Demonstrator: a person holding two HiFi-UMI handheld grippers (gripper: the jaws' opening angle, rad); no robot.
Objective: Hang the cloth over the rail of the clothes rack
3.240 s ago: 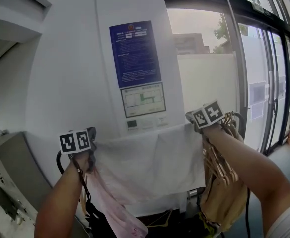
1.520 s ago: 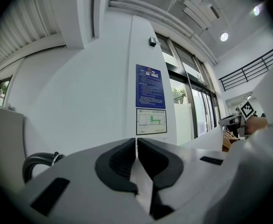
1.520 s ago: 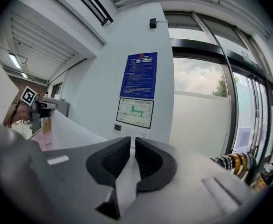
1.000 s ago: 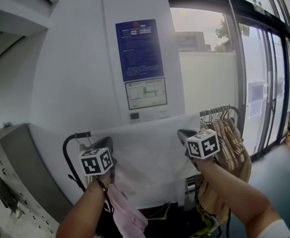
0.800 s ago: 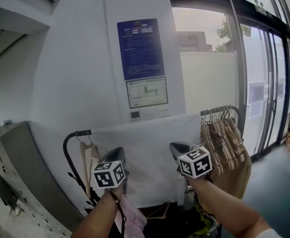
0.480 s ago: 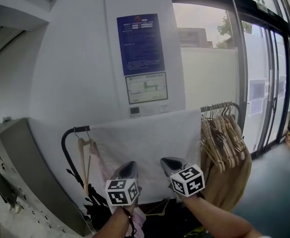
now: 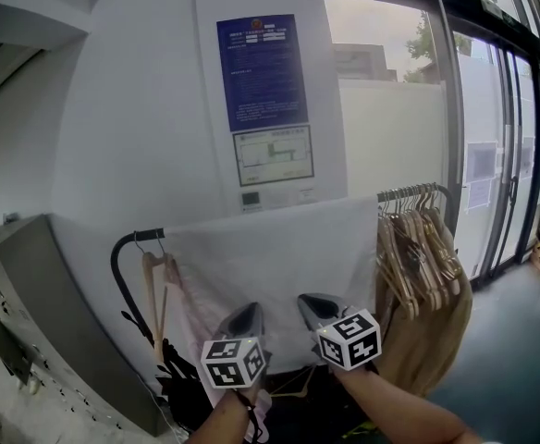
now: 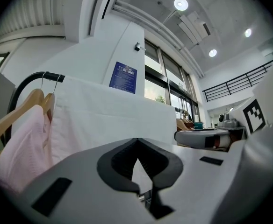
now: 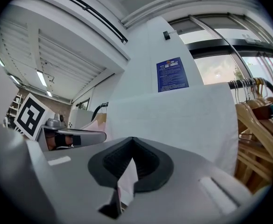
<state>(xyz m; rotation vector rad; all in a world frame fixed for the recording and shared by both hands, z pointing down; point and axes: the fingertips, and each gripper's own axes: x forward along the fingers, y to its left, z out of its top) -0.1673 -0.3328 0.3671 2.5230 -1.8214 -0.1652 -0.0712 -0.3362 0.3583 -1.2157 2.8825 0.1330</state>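
A white cloth [image 7: 270, 266] hangs draped over the black rail [image 7: 127, 245] of the clothes rack, its top edge running along the rail. Both grippers sit low and close together in front of it, clear of the fabric. The left gripper [image 7: 249, 310] is shut with nothing in it, and so is the right gripper [image 7: 306, 300]. In the left gripper view the cloth [image 8: 108, 111] fills the space beyond the left gripper [image 8: 136, 141]. The right gripper view shows the cloth [image 9: 174, 120] past the right gripper [image 9: 132, 141].
Several wooden hangers [image 7: 418, 243] with a beige garment crowd the rail's right end. A pink garment [image 7: 191, 308] on a wooden hanger [image 8: 15, 113] hangs at the left. A blue notice [image 7: 261, 72] is on the wall behind, glass doors [image 7: 501, 155] stand right, a grey cabinet [image 7: 39, 294] left.
Both grippers have let go of the cloth's top corners, drawn back and down towards me, and come closer together. The cloth stays draped on the rail.
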